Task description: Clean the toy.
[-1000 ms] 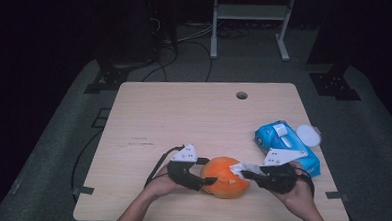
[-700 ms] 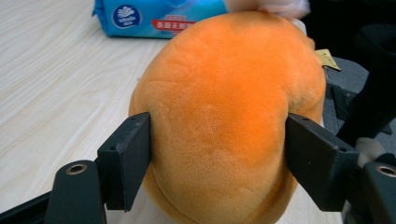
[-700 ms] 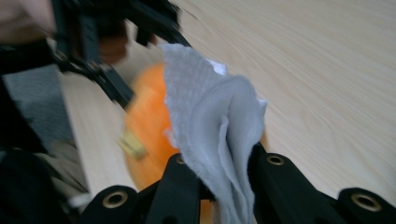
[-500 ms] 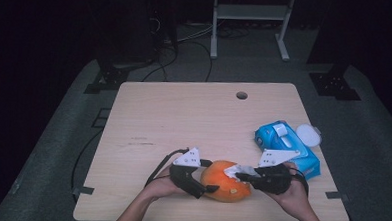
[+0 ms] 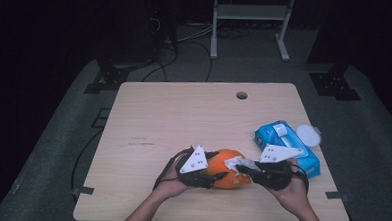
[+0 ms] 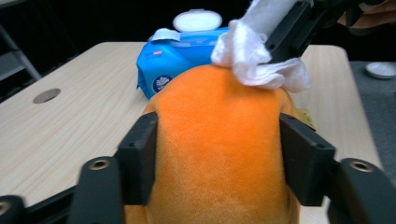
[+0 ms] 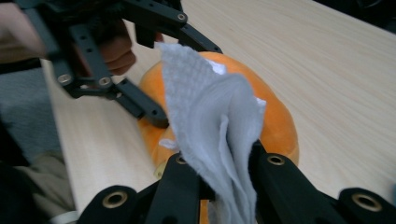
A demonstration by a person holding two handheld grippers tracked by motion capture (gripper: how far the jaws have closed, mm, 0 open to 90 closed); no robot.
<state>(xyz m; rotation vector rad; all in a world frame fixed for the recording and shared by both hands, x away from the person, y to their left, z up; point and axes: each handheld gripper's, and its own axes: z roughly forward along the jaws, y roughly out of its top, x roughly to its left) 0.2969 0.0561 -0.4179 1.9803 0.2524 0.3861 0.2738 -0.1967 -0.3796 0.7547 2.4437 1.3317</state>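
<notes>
Blue wipes pack (image 5: 287, 144) is seen lying near the desk (image 5: 184, 115) right edge, its white lid (image 5: 308, 134) flipped open. Round hole (image 5: 241, 95) is noted near the far edge.

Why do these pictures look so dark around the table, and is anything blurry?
High view: only the table is lit, the room behind nearly black. Left gripper view: the orange plush is sharp. Right gripper view: the white wipe looks soft, the far tabletop hazy.

No lettering is legible; the blue wipes pack (image 6: 180, 58) label is blurred.
</notes>
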